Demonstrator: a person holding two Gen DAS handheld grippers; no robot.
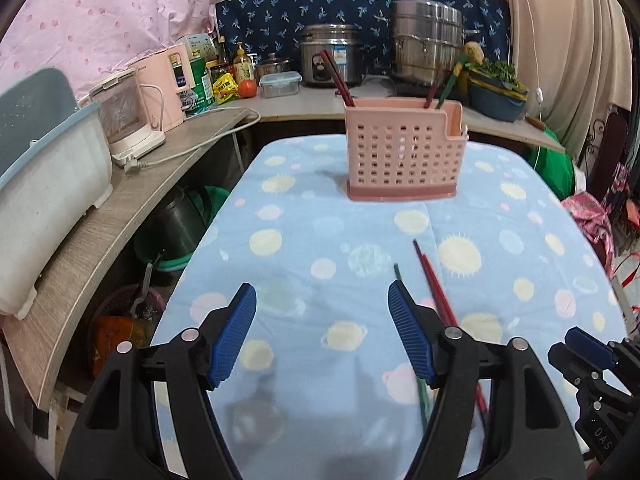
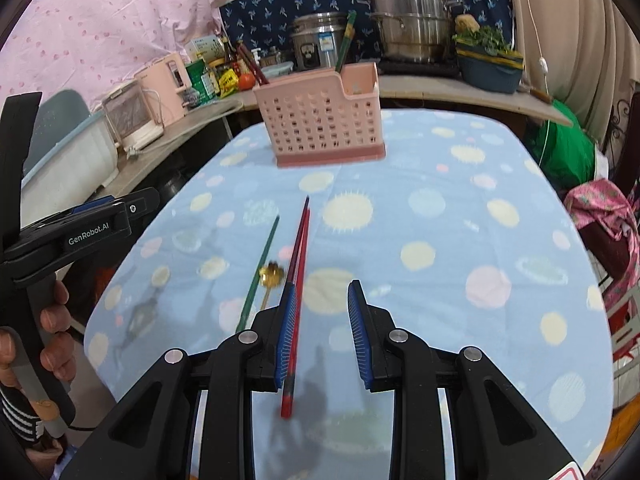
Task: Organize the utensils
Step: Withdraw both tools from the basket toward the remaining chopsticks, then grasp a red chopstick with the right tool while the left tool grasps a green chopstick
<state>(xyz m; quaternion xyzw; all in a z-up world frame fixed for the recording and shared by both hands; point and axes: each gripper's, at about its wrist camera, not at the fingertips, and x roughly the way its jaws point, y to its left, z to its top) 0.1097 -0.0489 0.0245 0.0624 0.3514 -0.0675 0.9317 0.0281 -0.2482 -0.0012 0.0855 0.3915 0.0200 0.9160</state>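
Note:
A pink perforated utensil holder (image 1: 402,150) stands at the far middle of the blue spotted tablecloth (image 1: 320,240); it also shows in the right wrist view (image 2: 324,126), with red and green chopsticks upright in it. Red chopsticks (image 2: 298,268), a green chopstick (image 2: 260,268) and a gold spoon (image 2: 272,274) lie on the cloth. My right gripper (image 2: 320,304) is open just above the red chopsticks, its left finger beside them. My left gripper (image 1: 322,304) is open and empty, left of the red chopsticks (image 1: 434,284).
A wooden counter (image 1: 132,200) runs along the left with a white bin (image 1: 48,200) and a pink kettle (image 1: 132,116). Steel pots (image 1: 426,52), a rice cooker (image 1: 330,56), jars and a tomato stand on the back counter. Green bags (image 2: 560,148) lie at the right.

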